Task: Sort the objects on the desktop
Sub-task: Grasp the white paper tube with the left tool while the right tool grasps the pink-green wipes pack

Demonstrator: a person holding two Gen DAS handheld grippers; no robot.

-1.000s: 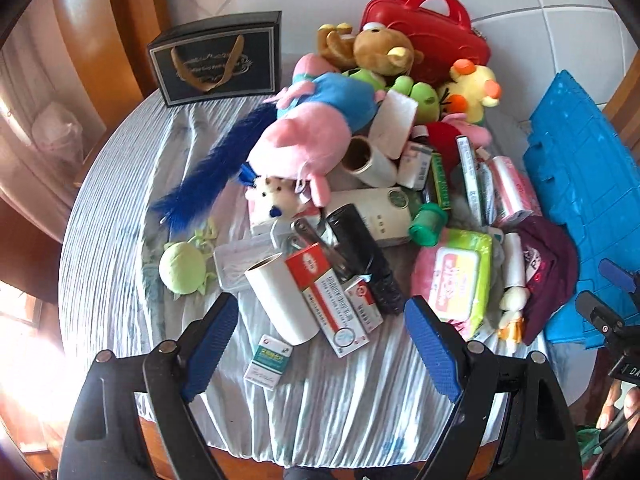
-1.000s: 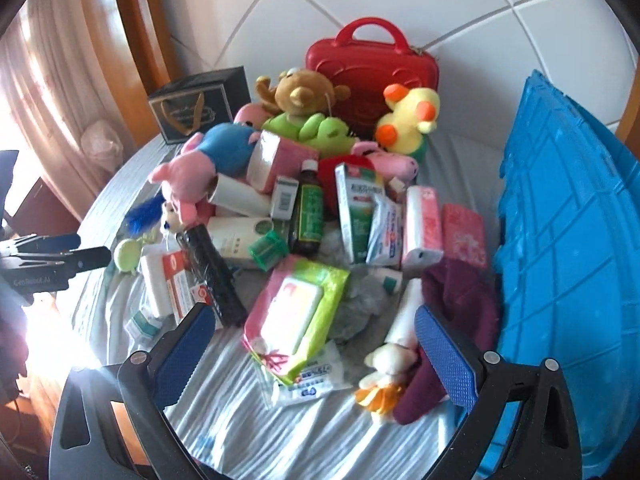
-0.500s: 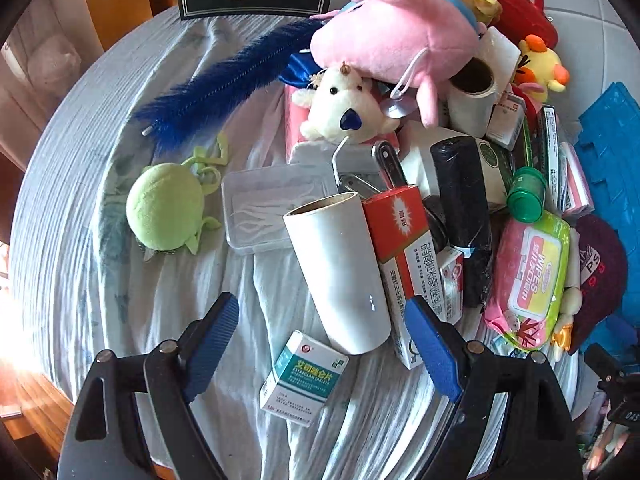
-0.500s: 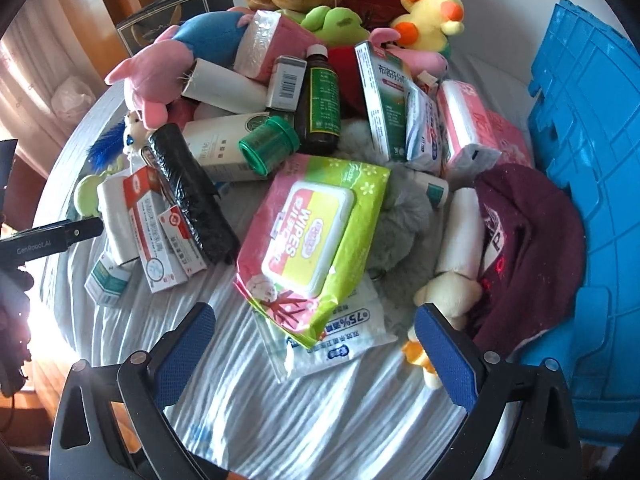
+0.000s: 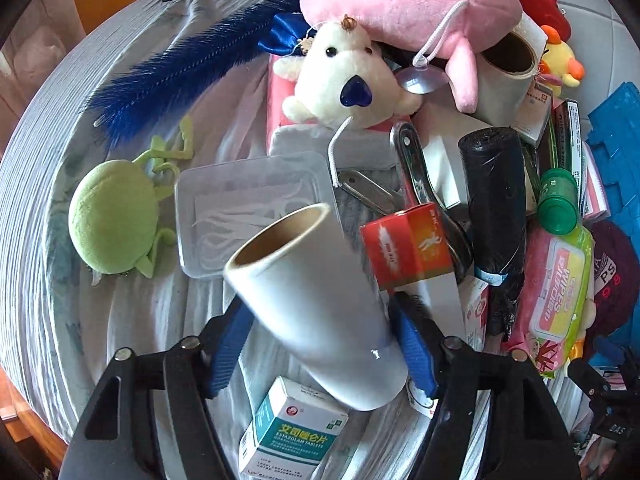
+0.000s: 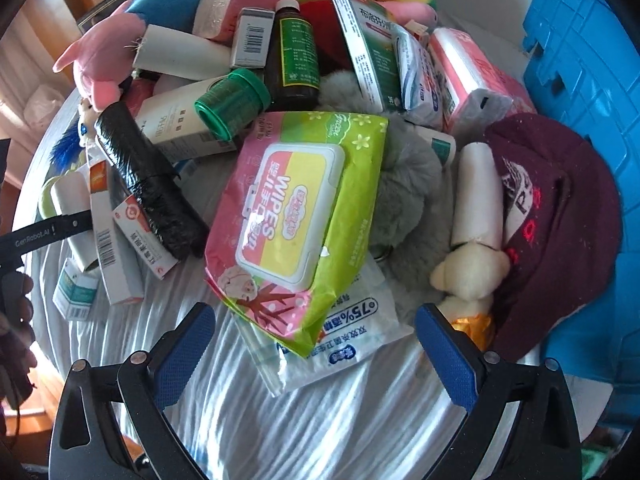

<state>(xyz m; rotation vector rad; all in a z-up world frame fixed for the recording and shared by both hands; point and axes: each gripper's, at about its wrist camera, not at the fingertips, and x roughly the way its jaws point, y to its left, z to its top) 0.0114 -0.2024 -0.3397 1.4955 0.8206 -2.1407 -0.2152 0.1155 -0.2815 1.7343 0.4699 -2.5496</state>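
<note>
The left claw (image 5: pixel 320 340) has its blue pads (image 5: pixel 230 344) pressed against both sides of a white roll (image 5: pixel 316 304), apparently a lint-roller refill on a cardboard core, which tilts up off the cloth-covered surface (image 5: pixel 132 320) with its open end toward the pile. The right claw (image 6: pixel 316 348) hangs wide open and holds nothing, poised just short of the green-and-pink pack of wipes (image 6: pixel 296 216) that lies on top of a flat sachet of alcohol wipes (image 6: pixel 344 344). The roll looks light and fairly stiff, though its glossy wrap is probably slick; a grip across the middle of the barrel, as here, seems safer than one near the hollow end, which could crush. A small teal-and-white medicine box (image 5: pixel 292 432) lies on the cloth beneath it, and a red carton (image 5: pixel 408 240) stands just beside it. The wipes pack should be soft, squashy and moderately heavy, so a hold across its narrow width near the stiff lid would likely keep it from sagging. A blue crate (image 6: pixel 580 80) waits at the right.
</note>
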